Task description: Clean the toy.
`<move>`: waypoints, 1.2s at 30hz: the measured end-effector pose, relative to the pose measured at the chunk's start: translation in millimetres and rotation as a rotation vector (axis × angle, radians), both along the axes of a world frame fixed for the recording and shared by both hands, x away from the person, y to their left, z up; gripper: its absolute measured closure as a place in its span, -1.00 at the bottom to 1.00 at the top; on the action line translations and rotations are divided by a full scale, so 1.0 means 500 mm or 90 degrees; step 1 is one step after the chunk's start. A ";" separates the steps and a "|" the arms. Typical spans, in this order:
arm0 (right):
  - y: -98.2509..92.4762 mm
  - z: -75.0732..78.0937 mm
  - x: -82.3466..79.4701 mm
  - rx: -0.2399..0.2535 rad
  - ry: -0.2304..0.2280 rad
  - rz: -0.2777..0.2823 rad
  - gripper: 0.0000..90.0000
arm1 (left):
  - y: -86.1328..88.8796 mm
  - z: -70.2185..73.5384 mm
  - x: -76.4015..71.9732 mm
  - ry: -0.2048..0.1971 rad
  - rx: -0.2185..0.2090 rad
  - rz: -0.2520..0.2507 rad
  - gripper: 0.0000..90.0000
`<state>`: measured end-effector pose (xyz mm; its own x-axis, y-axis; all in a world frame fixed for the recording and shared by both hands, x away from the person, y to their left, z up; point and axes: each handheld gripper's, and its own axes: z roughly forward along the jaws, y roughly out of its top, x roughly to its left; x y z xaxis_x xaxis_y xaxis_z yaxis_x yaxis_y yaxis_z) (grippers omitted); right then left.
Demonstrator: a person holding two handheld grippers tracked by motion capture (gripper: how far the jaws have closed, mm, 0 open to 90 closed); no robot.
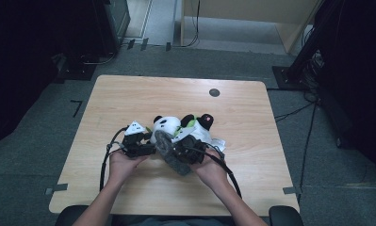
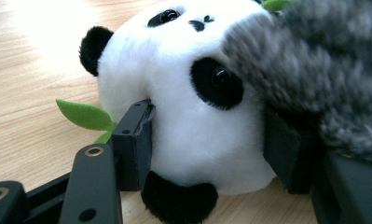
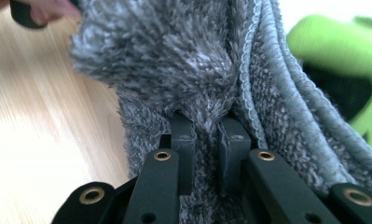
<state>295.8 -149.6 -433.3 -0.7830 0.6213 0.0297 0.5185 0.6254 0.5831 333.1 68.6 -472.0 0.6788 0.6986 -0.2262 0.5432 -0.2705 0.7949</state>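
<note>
The panda plush (image 2: pixel 193 102) lies at mid-desk, its head clamped between the left gripper's (image 2: pixel 207 140) jaws. The right gripper (image 3: pixel 207 154) pinches a grey fluffy cloth (image 3: pixel 174 60) draped against it. Risk: the thin pinch slipping off the pile. The desk (image 1: pixel 129 94) offers ample room beyond.

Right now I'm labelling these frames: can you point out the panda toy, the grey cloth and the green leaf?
panda toy (image 2: pixel 193 135): left gripper view, white cheek.
grey cloth (image 3: pixel 174 60): right gripper view, fluffy pile above the jaws.
green leaf (image 2: pixel 83 115): left gripper view, middle of the leaf.
</note>
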 end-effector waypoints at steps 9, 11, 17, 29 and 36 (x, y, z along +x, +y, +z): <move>-0.029 -0.021 -0.026 -0.015 -0.019 0.013 0.79 | -0.002 0.000 -0.001 0.000 0.000 -0.001 -0.10; -0.033 -0.024 -0.031 -0.013 -0.020 0.012 0.79 | -0.002 0.000 -0.001 -0.001 0.001 -0.002 -0.09; -0.044 -0.030 -0.042 -0.005 -0.027 0.011 0.79 | -0.002 0.000 0.000 0.005 -0.003 0.003 -0.06; -0.104 -0.019 -0.050 0.014 -0.020 -0.021 0.79 | -0.003 0.002 0.004 0.013 -0.003 0.009 0.03; -0.133 -0.019 -0.050 0.014 -0.010 -0.033 0.79 | -0.004 0.004 0.004 0.015 -0.003 0.008 0.03</move>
